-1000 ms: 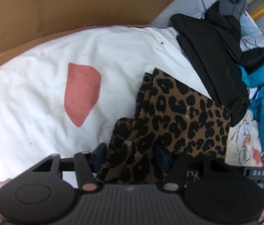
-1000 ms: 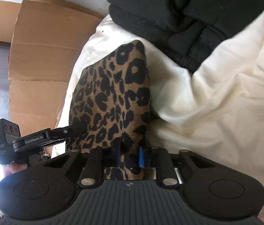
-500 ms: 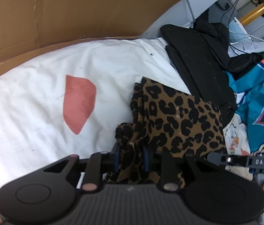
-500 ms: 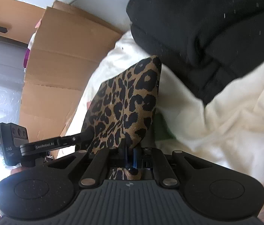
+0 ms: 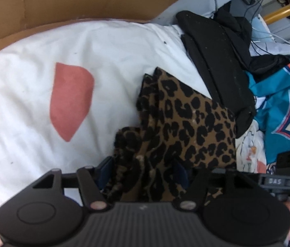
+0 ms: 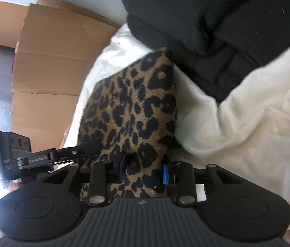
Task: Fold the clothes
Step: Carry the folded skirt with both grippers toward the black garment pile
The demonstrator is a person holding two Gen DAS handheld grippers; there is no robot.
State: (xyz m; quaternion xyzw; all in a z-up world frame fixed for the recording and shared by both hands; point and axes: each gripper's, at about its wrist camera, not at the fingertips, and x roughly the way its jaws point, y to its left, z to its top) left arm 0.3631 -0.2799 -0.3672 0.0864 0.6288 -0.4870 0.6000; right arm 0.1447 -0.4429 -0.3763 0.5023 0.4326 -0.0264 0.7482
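Note:
A folded leopard-print garment [image 5: 190, 123] lies on a white sheet [image 5: 21, 103] that carries a pink patch [image 5: 70, 100]. My left gripper [image 5: 143, 173] straddles the garment's near bunched edge; its jaws are opening and the cloth sits loosely between the pads. The right wrist view shows the same leopard garment [image 6: 136, 103] running up from my right gripper [image 6: 143, 168]. That gripper's blue pads [image 6: 165, 173] are also opening, with a fold of the cloth still between them and no squeeze visible. The left gripper's body [image 6: 42, 156] shows at the left of that view.
A black garment [image 5: 217, 61] lies just beyond the leopard one, also large in the right wrist view [image 6: 217, 20]. A teal printed garment [image 5: 278, 103] is at the right. Cardboard [image 5: 83, 0] borders the far side. Cream cloth [image 6: 247, 113] spreads to the right.
Both grippers closed on the leopard cloth half a second ago and have now spread their jaws again. The garment has settled flatter on the sheet.

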